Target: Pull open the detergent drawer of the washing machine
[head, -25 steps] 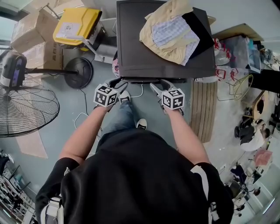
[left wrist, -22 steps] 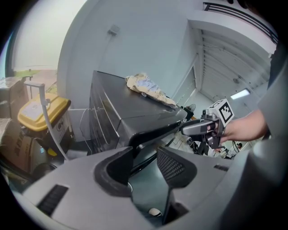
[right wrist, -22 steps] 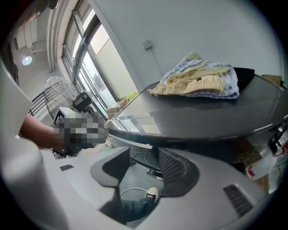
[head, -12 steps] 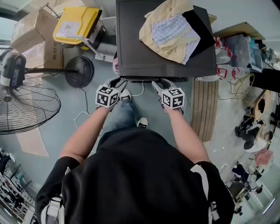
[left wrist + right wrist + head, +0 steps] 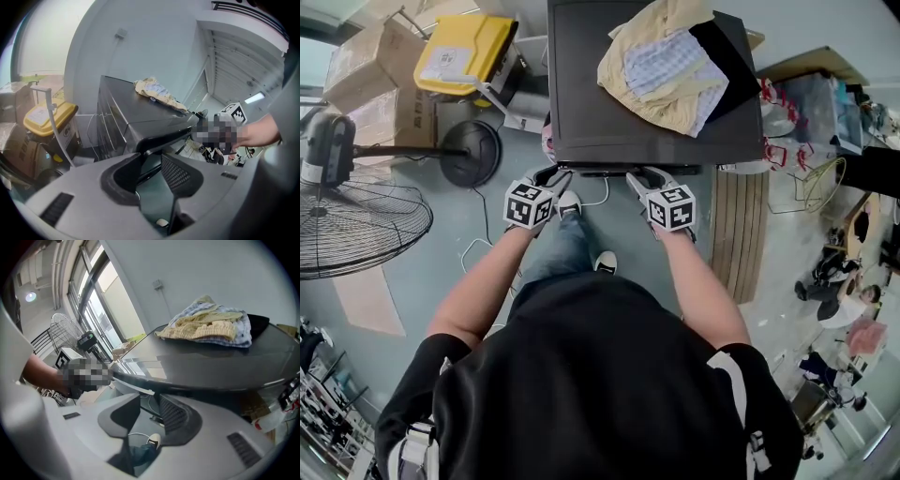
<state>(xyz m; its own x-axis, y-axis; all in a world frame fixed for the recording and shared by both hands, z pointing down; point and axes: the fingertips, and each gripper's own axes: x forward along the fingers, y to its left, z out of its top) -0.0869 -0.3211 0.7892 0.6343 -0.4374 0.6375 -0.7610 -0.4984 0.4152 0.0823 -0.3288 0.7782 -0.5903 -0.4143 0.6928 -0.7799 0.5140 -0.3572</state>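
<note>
The dark washing machine (image 5: 609, 94) stands ahead of me with a heap of clothes (image 5: 670, 61) on its lid. Both grippers are at its front top edge (image 5: 595, 171), where the drawer front is hidden under the lid. My left gripper (image 5: 551, 176) has just been closing, and its tips (image 5: 151, 155) pinch the dark front lip (image 5: 159, 136). My right gripper (image 5: 637, 178) has also been closing. Its jaws (image 5: 149, 405) stand just under the rim (image 5: 140, 389) with a gap between the pads.
A standing fan (image 5: 352, 225) and its round base (image 5: 469, 155) are on the floor at the left. A yellow bin (image 5: 464, 52) and cardboard boxes (image 5: 375, 66) sit behind them. A wooden pallet (image 5: 739, 234) lies to the right. My shoe (image 5: 602, 264) is below the machine front.
Both pairs of jaws have narrowed at the machine's front edge. Neither hand has shifted.
</note>
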